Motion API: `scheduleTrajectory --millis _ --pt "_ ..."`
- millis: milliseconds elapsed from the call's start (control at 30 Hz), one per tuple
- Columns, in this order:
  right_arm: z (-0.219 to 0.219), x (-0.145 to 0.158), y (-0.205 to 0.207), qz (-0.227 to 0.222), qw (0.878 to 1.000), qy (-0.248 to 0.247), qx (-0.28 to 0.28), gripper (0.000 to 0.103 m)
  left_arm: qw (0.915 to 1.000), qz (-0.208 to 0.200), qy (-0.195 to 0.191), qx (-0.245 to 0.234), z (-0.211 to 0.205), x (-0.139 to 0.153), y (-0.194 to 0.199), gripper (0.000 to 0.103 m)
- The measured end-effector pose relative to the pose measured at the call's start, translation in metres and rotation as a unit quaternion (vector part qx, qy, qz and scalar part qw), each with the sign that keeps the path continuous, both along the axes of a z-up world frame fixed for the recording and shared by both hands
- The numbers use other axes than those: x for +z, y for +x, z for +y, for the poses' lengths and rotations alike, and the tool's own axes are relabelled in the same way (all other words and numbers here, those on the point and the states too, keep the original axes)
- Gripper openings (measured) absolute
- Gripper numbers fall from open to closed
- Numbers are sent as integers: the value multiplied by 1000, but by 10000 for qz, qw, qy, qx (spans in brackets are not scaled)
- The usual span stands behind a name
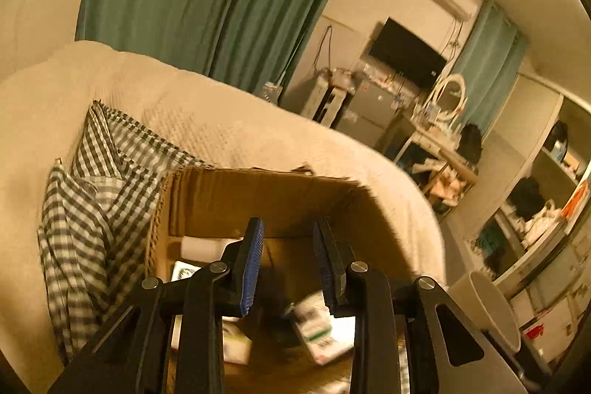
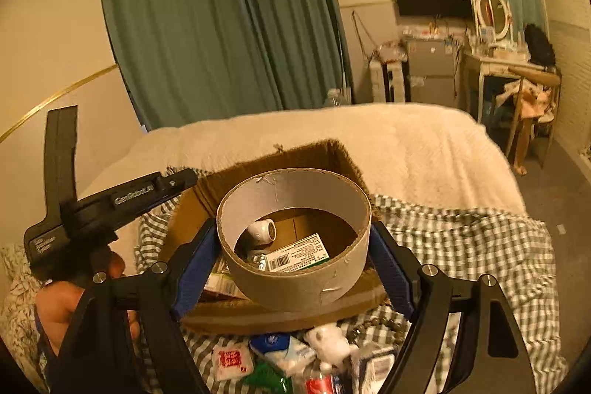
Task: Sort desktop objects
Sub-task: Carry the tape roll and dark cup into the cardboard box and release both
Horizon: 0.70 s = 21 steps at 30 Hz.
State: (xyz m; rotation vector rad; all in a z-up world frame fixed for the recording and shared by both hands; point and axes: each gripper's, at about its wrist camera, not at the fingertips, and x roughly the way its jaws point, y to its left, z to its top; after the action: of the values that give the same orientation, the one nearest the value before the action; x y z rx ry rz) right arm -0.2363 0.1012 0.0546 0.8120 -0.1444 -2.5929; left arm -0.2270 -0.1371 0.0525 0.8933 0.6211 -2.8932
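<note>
Two tongs over the cardboard box [image 2: 343, 157]: right tongs [image 2: 293, 259] pinching a tape ring [image 2: 295, 277], left tongs [image 1: 288, 264] spread, empty.

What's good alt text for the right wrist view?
The right gripper holds a cardboard tape ring between its jaws over an open cardboard box on a bed. Small packets lie on the checked cloth below.

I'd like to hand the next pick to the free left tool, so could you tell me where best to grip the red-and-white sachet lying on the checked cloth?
The red-and-white sachet lies flat on the checked cloth, so come from above and pinch across its two shorter edges. Its left side is free; the blue-and-white packet crowds the right.
</note>
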Motion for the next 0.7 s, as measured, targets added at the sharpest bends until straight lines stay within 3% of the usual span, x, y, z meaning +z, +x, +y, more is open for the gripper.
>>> scheduleTrajectory --millis 67,133,233,400,433,500,567,700 --pt "-9 -10 -16 -83 9999 61 55 79 9999 -16 -97 -42 -4 -6 -10 29" --pt "-19 -20 -35 -173 9997 87 121 79 10000 49 41 -41 -12 -15 -16 27" --pt "-30 -32 -58 -265 9995 67 136 79 9995 -246 194 -109 -16 -32 -26 27" --pt "-46 -46 -80 -344 9993 107 123 80 9990 -374 188 -137 -12 -43 -34 27" --pt "-46 -47 -81 -337 9994 86 80 83 9989 -394 196 -149 -11 -44 -35 27" --pt "-42 -44 -77 -199 9997 -23 -157 97 9988 -424 176 -170 -9 -46 -36 29" --pt "-31 -37 -65 -11 9991 -83 -419 100 9986 -465 156 -208 -8 -44 -35 45" --pt "2 -15 -23 201 9975 31 -675 100 9985 -188 39 -507 3 -22 -19 60"
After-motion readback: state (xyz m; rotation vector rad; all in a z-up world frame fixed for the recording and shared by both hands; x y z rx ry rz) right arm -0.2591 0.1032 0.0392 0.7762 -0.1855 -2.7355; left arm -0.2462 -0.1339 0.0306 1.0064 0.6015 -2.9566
